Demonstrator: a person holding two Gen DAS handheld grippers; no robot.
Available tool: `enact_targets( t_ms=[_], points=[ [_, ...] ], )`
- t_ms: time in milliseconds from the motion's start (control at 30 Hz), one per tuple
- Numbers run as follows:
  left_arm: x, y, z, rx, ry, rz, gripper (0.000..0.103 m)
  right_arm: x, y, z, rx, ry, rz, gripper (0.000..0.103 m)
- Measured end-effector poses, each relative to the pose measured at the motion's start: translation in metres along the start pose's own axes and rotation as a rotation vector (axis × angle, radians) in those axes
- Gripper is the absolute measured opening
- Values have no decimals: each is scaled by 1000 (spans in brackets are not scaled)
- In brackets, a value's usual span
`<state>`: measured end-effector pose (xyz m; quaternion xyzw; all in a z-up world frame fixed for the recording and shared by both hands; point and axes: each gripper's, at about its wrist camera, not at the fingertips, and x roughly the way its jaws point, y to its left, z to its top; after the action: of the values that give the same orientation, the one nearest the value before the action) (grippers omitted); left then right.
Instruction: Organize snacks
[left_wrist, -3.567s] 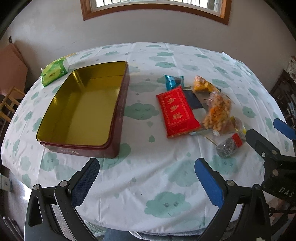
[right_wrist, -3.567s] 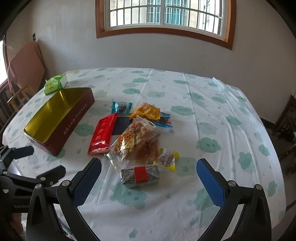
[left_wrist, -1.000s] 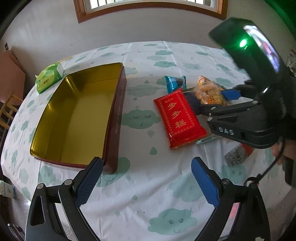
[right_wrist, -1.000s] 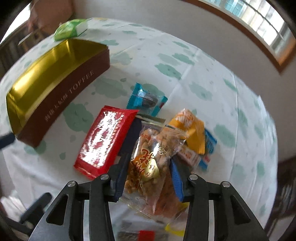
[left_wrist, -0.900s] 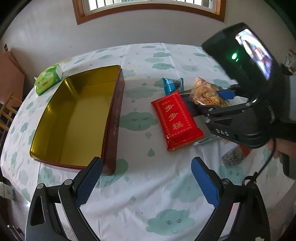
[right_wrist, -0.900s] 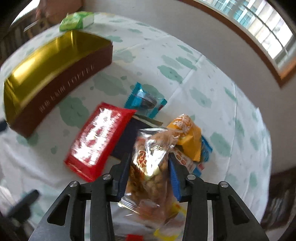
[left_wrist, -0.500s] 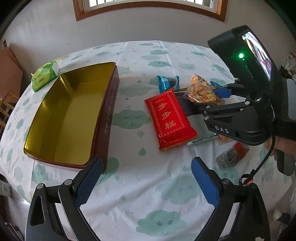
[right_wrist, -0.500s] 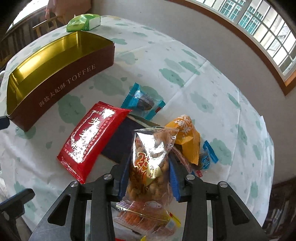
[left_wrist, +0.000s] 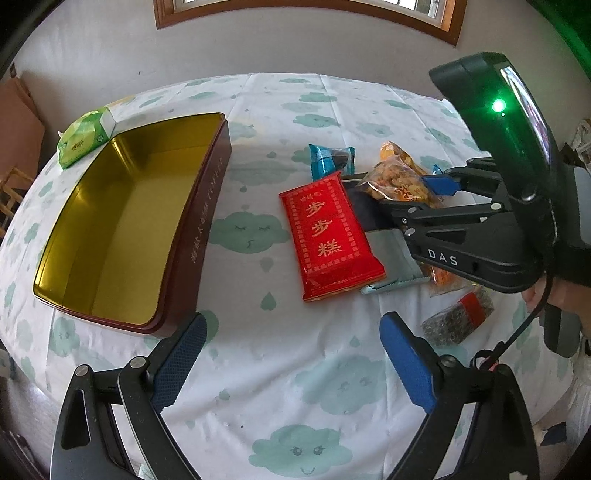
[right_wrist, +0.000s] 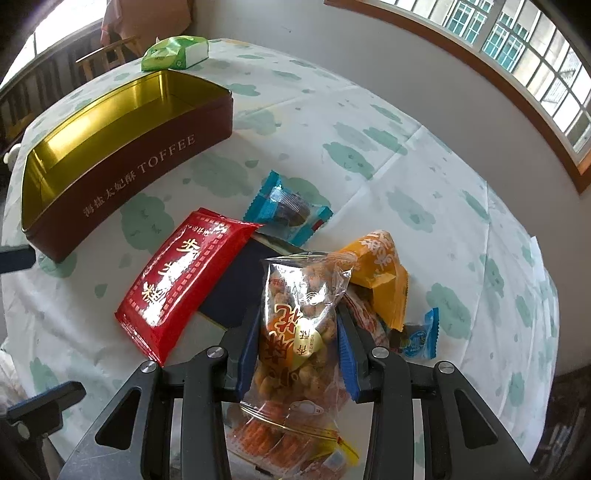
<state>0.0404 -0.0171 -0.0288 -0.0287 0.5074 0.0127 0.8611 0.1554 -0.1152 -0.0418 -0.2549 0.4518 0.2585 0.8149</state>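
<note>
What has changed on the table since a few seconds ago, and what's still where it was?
The right hand-held gripper came in over the snack pile, closed on the clear bag of fried snacks and lifted it off the table. The left hand-held gripper is open and empty. The gold tin is still empty, and the red packet and blue candy stayed put.

Tin (left_wrist: 122, 229): glossy gold metal inside, smooth maroon outside. Red packet (left_wrist: 328, 236): shiny foil-like film. Nut bag (right_wrist: 299, 325): clear, crinkled plastic. Bench cloth (left_wrist: 280, 369): matt white fabric, creased. Claw pads (left_wrist: 406, 362): blue, finely ribbed.
</note>
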Motion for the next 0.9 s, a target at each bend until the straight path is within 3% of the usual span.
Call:
enact_targets(
  t_ms=[367,900],
  points=[
    [7,3,7,-35,17,-25,92,5,-17,0,98,-1,107,40],
    [15,11,32,-107,-21,-40,86,8,-17,7,106,17,74,39]
  ],
)
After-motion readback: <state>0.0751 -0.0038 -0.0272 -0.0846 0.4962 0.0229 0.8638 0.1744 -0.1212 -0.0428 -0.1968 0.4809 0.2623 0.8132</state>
